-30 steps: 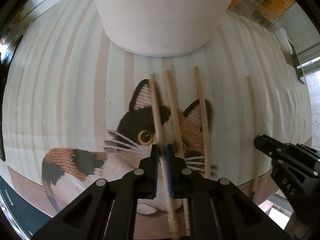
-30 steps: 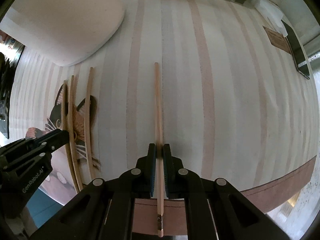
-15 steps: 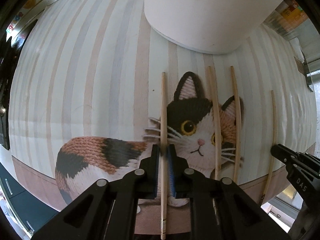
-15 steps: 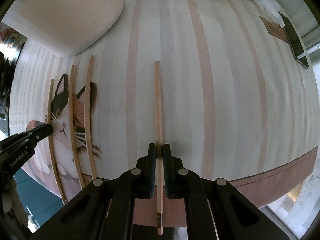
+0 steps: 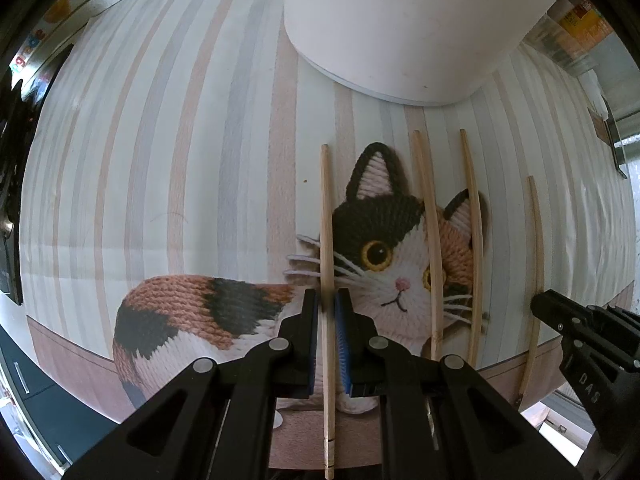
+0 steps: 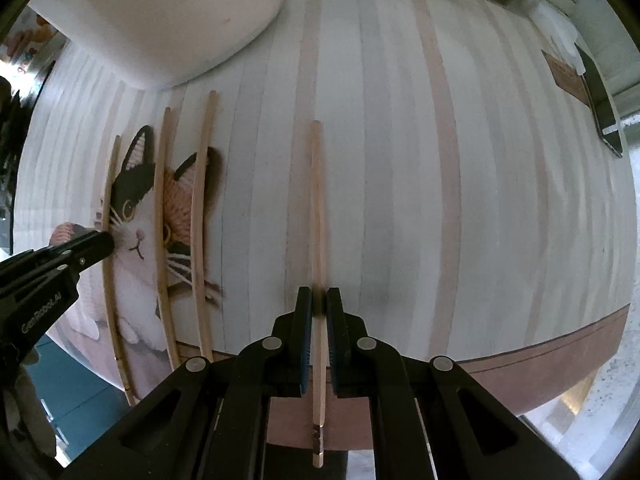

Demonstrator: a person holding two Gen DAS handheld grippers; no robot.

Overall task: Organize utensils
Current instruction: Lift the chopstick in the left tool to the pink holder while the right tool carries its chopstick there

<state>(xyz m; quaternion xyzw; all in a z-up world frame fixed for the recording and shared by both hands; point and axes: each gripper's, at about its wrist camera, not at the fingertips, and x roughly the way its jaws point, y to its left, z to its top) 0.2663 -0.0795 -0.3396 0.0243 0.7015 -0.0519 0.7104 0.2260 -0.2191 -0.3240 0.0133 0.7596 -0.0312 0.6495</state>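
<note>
My left gripper [image 5: 327, 300] is shut on a wooden chopstick [image 5: 326, 216] that points away from me, over the cat picture on the striped tablecloth. Two more chopsticks [image 5: 428, 216] [image 5: 476, 224] lie on the cat's face to its right. My right gripper [image 6: 319, 300] is shut on another chopstick [image 6: 317, 208] held parallel over the stripes. In the left wrist view the right gripper [image 5: 540, 304] and its chopstick [image 5: 536, 240] show at the far right. In the right wrist view the left gripper [image 6: 102, 242] shows at the left.
A large white round container [image 5: 400, 28] stands on the table beyond the chopsticks; it also shows in the right wrist view [image 6: 152, 12]. A dark flat object [image 6: 600, 100] lies at the table's far right. The table's front edge [image 6: 520, 364] is close below the grippers.
My left gripper has carried its chopstick to the left, away from the other two on the cat picture. My right gripper has held its chopstick nearly still.
</note>
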